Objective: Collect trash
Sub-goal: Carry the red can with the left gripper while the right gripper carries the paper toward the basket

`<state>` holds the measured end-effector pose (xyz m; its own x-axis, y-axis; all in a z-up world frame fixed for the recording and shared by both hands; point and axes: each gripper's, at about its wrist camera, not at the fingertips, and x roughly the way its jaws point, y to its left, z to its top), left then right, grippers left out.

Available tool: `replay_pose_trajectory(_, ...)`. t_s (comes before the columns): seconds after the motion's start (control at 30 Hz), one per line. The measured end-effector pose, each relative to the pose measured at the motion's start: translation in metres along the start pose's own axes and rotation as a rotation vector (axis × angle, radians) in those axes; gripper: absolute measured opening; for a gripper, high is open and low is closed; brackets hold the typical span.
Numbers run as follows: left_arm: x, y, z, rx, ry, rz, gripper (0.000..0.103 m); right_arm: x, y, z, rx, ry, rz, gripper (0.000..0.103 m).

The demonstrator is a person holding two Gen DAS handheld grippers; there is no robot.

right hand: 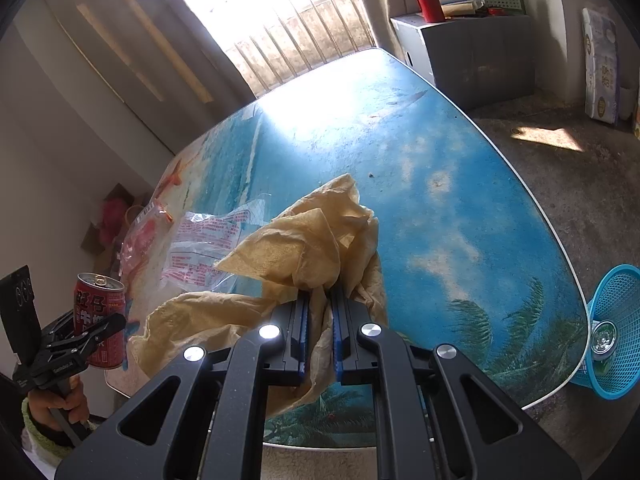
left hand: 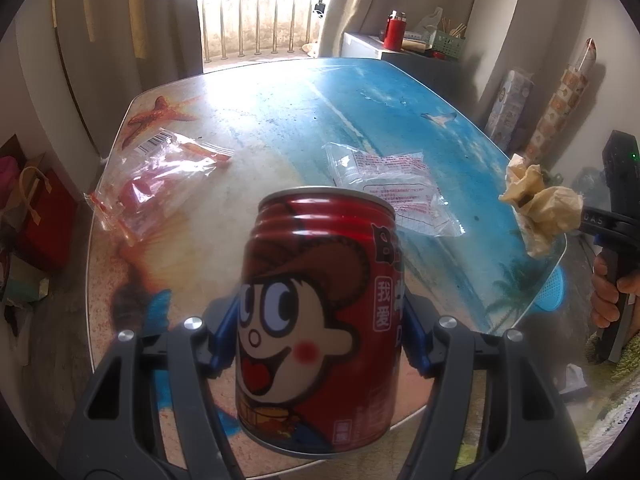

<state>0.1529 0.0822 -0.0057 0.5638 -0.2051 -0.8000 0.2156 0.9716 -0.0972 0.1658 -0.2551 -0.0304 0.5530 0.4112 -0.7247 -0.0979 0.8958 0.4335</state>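
My left gripper (left hand: pixel 320 332) is shut on a red drink can (left hand: pixel 316 320) with a cartoon face and holds it upright above the table; the can also shows in the right wrist view (right hand: pixel 100 320). My right gripper (right hand: pixel 319 300) is shut on a crumpled yellowish paper towel (right hand: pixel 304 248), held above the table's near edge; the towel also shows in the left wrist view (left hand: pixel 540 204). A clear wrapper with red print (left hand: pixel 396 188) and a clear bag with red contents (left hand: pixel 152 180) lie on the table (left hand: pixel 280 120).
A blue mesh basket (right hand: pixel 612 328) stands on the floor by the table's right corner, with a round metal thing inside. A grey cabinet (right hand: pixel 472 52) with a red flask stands at the back. Bags lie on the floor at the left (left hand: pixel 36 208).
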Motion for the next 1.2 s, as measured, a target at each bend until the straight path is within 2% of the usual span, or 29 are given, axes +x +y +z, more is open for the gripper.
replay_pose_trajectory(0.63,-0.005,-0.023,0.006,0.045,-0.009,-0.022,0.062,-0.016,-0.011,-0.002,0.023,-0.034,0.034,0.01)
replay_pose_trajectory(0.97,-0.012,-0.052,0.011,0.091,-0.017,-0.039,0.062,-0.036,-0.028,-0.009,0.06,-0.076,0.07,0.01)
replay_pose_trajectory(1.2,-0.017,-0.086,0.016,0.142,-0.031,-0.067,0.062,-0.062,-0.052,-0.02,0.102,-0.115,0.099,0.01)
